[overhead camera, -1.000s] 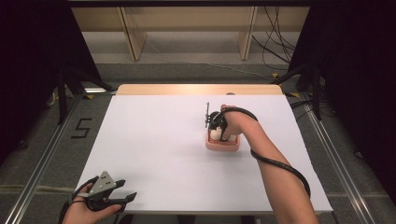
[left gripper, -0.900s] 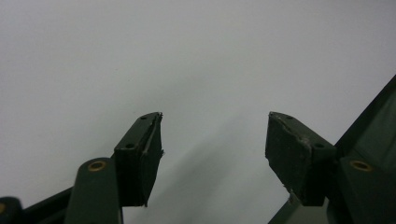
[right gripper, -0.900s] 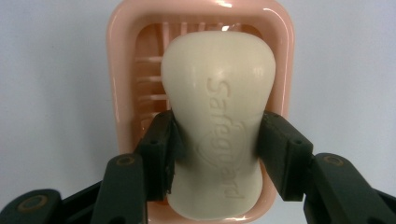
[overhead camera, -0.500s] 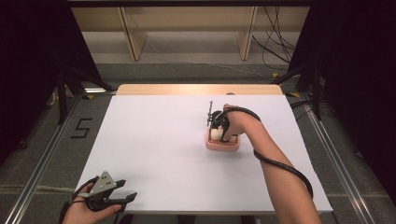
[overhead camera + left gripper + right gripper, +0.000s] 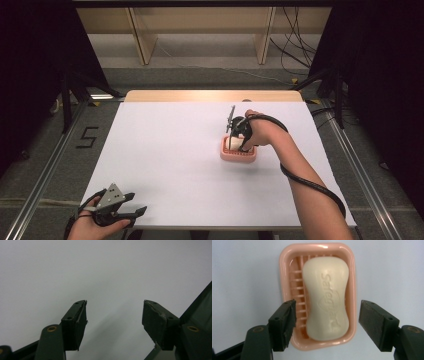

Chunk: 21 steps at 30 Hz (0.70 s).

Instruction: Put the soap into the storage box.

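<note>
A cream bar of soap lies in a pink ribbed soap dish on the white table. My right gripper hangs just above the dish and points straight down at it. Its jaws have just been opening and now stand wide, clear of the soap, which rests free in the dish. In the high view the dish sits right of the table's centre under my right gripper. My left gripper rests at the table's near left edge, open, with nothing between its jaws.
The white tabletop spreads wide around the dish. A black cable loops from the right gripper along the forearm. Wooden shelving legs and loose cables stand on the floor beyond the far edge.
The right gripper has let go of the soap and risen slightly above the dish. The left gripper has stayed where it was.
</note>
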Each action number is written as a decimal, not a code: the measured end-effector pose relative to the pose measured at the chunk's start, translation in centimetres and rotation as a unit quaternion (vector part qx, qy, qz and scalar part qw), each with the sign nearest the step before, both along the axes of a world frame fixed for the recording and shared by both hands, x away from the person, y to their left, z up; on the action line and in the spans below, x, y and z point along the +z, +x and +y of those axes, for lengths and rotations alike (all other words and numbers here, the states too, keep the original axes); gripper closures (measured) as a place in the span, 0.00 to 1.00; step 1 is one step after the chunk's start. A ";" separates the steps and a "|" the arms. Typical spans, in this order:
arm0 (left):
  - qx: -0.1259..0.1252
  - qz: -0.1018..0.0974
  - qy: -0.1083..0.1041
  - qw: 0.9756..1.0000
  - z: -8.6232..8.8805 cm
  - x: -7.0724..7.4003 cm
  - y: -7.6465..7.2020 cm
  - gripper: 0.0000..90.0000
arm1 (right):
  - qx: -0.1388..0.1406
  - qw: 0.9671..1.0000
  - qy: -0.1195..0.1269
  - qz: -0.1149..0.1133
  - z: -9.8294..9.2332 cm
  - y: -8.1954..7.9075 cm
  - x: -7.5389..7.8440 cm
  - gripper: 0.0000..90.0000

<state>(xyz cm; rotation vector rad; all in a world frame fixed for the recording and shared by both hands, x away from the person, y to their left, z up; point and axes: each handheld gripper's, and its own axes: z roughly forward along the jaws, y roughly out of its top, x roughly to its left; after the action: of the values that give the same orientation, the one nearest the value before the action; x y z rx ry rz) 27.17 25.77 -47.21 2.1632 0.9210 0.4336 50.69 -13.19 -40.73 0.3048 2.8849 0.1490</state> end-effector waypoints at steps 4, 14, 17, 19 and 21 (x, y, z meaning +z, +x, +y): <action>-0.009 -0.012 0.009 1.000 0.1 0.1 0.2 0.40 | -0.014 1.000 0.010 -0.015 -1.0 -0.7 0.5 0.37; -0.002 -0.007 -0.001 1.000 -0.1 0.0 0.0 0.40 | -0.051 0.997 0.044 -0.022 -3.1 -2.8 1.1 0.47; -0.004 -0.016 0.008 1.000 0.0 0.0 0.2 0.40 | -0.064 0.996 0.061 -0.024 -3.6 -3.5 1.2 0.51; -0.004 -0.016 0.008 1.000 0.0 -0.1 0.2 0.40 | -0.073 0.995 0.070 -0.024 -4.0 -4.0 1.3 0.53; 0.017 0.002 -0.009 1.000 -0.2 -0.2 -0.1 0.40 | -0.071 0.994 0.076 -0.026 -4.4 -4.3 1.2 0.56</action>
<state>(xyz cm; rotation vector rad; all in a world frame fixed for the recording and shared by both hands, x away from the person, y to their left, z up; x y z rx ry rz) 27.04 25.54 -47.41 2.1368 0.9607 0.4358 46.35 -17.56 -39.52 0.5238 2.7939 0.3474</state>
